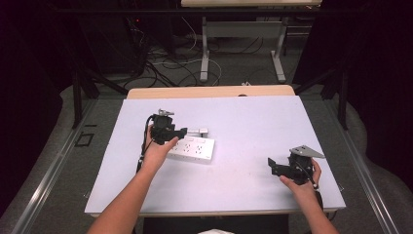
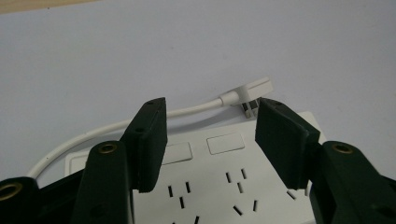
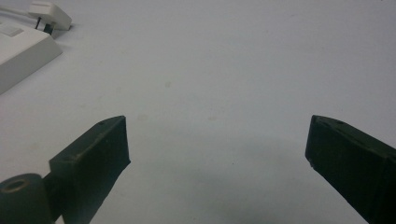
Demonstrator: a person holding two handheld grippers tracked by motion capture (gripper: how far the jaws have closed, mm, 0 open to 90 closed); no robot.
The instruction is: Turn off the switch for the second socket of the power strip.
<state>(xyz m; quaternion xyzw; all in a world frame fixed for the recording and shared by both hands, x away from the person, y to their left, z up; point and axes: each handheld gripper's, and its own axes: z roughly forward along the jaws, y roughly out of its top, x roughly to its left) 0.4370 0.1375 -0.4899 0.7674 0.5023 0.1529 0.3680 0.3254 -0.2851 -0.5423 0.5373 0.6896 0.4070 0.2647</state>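
Observation:
A white power strip (image 1: pixel 193 149) lies left of the table's middle, its sockets facing up (image 2: pixel 219 186). Its white cable (image 2: pixel 116 128) curls round the far side and ends in a white plug (image 2: pixel 250 91) lying loose beside the strip (image 1: pixel 198 131). My left gripper (image 1: pixel 179 132) hovers over the strip's left end, open, nothing between its jaws (image 2: pixel 210 135). My right gripper (image 1: pixel 273 165) is held low near the table's right front, open and empty (image 3: pixel 217 144); the strip's corner (image 3: pixel 21 53) and the plug (image 3: pixel 49 14) lie far off at its upper left.
The table carries a pale sheet (image 1: pixel 253 126) over a wooden top (image 1: pixel 209 91). Beyond the far edge are another table's legs (image 1: pixel 204 53) and cables on the floor (image 1: pixel 165 63).

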